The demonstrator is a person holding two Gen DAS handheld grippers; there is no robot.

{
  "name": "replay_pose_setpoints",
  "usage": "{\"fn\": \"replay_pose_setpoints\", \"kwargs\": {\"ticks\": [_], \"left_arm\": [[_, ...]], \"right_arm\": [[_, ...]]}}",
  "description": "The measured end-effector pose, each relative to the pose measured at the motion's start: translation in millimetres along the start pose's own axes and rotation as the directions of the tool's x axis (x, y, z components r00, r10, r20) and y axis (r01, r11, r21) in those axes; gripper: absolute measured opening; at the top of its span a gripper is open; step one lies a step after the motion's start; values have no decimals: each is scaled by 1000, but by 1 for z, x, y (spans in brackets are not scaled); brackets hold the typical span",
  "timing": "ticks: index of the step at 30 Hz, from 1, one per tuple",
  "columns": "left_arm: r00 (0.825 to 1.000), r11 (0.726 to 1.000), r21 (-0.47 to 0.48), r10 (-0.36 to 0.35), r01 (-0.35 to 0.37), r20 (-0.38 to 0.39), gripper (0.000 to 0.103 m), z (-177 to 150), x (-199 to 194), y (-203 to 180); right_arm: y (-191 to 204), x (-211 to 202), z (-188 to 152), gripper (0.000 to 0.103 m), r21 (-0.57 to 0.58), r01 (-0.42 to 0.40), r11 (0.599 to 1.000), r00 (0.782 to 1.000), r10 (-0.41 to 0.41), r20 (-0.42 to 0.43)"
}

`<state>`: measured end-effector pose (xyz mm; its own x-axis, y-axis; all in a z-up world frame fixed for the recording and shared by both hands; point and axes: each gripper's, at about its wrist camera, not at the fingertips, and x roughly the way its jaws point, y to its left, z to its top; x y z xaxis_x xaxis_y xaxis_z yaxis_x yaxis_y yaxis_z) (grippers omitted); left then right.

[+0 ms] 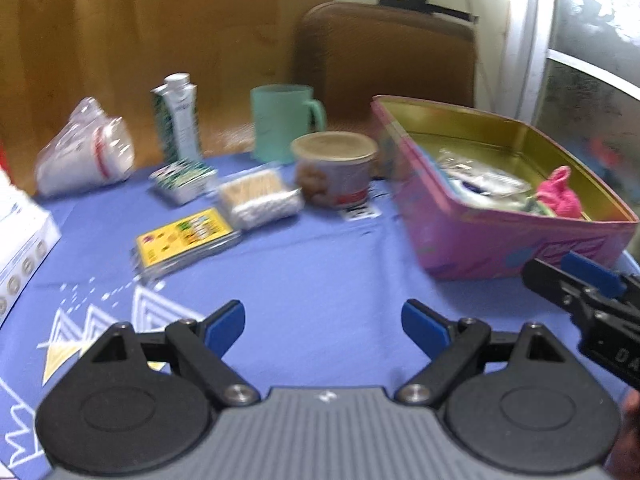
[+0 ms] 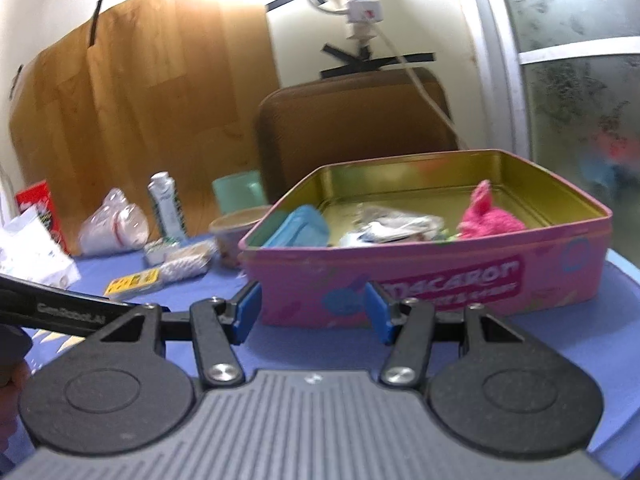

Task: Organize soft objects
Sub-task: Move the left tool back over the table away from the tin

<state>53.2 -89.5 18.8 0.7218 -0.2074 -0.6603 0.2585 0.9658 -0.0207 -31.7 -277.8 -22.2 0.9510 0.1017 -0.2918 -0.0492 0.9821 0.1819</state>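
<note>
Hovering with nothing held, both the left gripper and right gripper are kept wide open, so the cotton swab box ahead of the left fingers can probably be grabbed for the pink tin.

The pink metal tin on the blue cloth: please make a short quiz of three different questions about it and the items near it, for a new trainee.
1. True or false: the pink fluffy soft item lies inside the pink metal tin.
2. Which stands nearest the tin's left end? A) the mint green mug B) the round beige-lidded tub C) the yellow flat packet
3. Fill in: the left gripper holds ____ between its blue pads.

Key: 1 true; 2 B; 3 nothing.
</note>
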Motion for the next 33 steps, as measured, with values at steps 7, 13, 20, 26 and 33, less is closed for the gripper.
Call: {"fn": "replay_pose_setpoints", "kwargs": {"ticks": [7, 13, 20, 26, 33], "left_arm": [[999, 998, -40, 46, -47, -2, 89, -10, 2, 29], [997, 995, -71, 73, -73, -9, 89, -19, 4, 51], [993, 989, -95, 115, -115, -8, 89, -25, 6, 72], [987, 981, -104, 162, -162, 0, 90, -28, 3, 97], [961, 949, -165, 277, -270, 19, 90, -35, -7, 143]], "right_arm": [[24, 5, -4, 59, -46, -28, 999, 999, 26, -29], [43, 11, -7, 59, -83, -45, 996, 998, 41, -52], [60, 17, -10, 59, -117, -71, 991, 995, 61, -83], [74, 27, -10, 59, -135, -115, 984, 988, 99, -122], [103, 49, -4, 62, -156, -194, 969, 971, 167, -171]]}}
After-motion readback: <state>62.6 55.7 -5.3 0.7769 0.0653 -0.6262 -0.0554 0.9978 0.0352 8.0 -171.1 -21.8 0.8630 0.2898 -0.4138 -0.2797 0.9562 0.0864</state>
